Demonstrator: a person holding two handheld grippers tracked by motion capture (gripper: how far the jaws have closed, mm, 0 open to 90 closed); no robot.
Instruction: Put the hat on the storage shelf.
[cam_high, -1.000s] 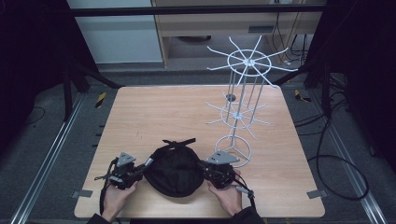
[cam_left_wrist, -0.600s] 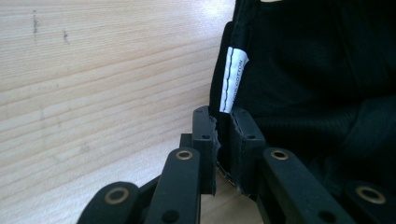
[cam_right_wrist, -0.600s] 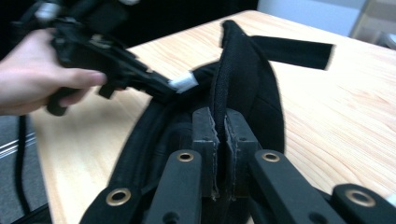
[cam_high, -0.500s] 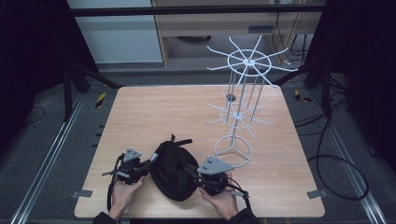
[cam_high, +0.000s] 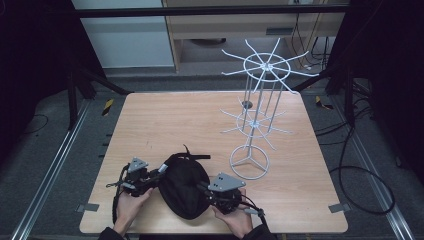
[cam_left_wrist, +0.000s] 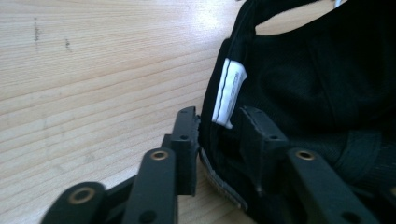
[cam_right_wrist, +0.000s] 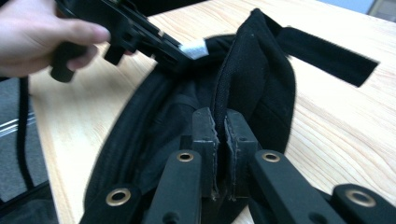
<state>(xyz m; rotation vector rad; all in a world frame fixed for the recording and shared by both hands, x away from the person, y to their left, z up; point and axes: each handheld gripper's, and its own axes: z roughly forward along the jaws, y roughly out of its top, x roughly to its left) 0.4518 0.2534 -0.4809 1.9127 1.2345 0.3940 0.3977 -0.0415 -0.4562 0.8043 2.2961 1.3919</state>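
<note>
Black cap (cam_high: 184, 186) on worktop (cam_high: 200, 120) near front edge, rim pinched by left claw (cam_left_wrist: 219, 128) beside white label (cam_left_wrist: 229, 93), print illegible; right claw (cam_right_wrist: 221, 128) clamped on opposite rim.

Each hand carries a black two-jaw gripper. The left gripper (cam_high: 159, 175) and the right gripper (cam_high: 202, 188) each wear a grey three-cornered plate on top, and a black cable trails from each toward the person. The jaws are flat black bars joined by brass-coloured rivets, ending in blocky black pads (cam_right_wrist: 205, 135) with small dark screws. Dark sleeves (cam_high: 260, 234) cover the forearms.
</note>
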